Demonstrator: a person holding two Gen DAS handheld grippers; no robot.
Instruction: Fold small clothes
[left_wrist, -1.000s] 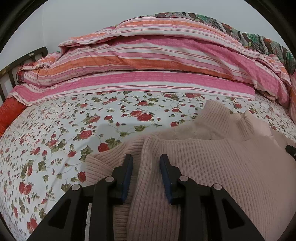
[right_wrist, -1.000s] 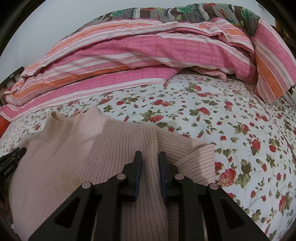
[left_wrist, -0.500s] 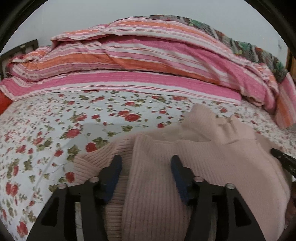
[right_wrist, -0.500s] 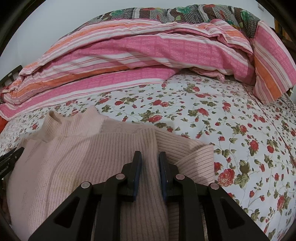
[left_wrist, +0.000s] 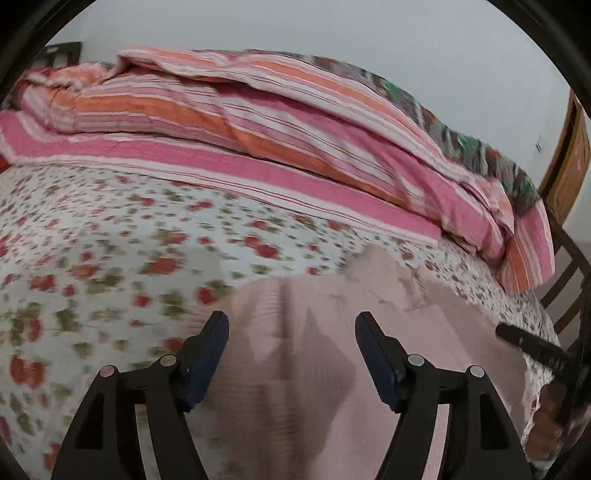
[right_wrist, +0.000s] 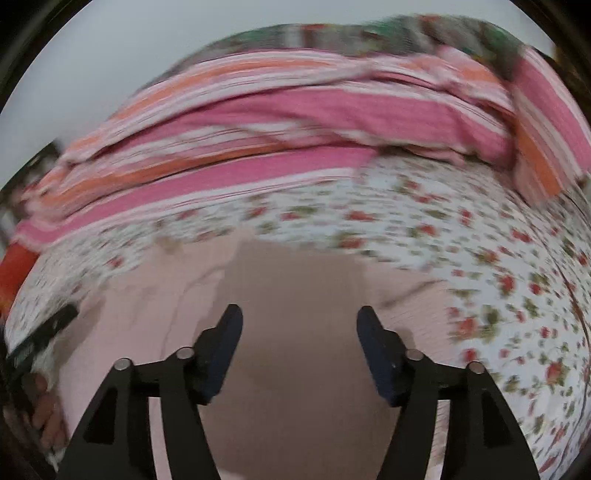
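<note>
While both grippers' jaws open empty, pink sweater (left_wrist: 317, 369) lies flat, collar toward striped quilt (left_wrist: 258, 147)

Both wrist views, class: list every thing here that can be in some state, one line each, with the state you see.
Sweater: pale pink, lying on the bed, sides folded in, held by neither gripper.
Left gripper: jaws opening, pads clear of the sweater.
Right gripper: jaws opening, nothing pinched.
Quilt: striped, bunched at the far side of the bed.
Bedsheet: floral, spread flat.
</note>
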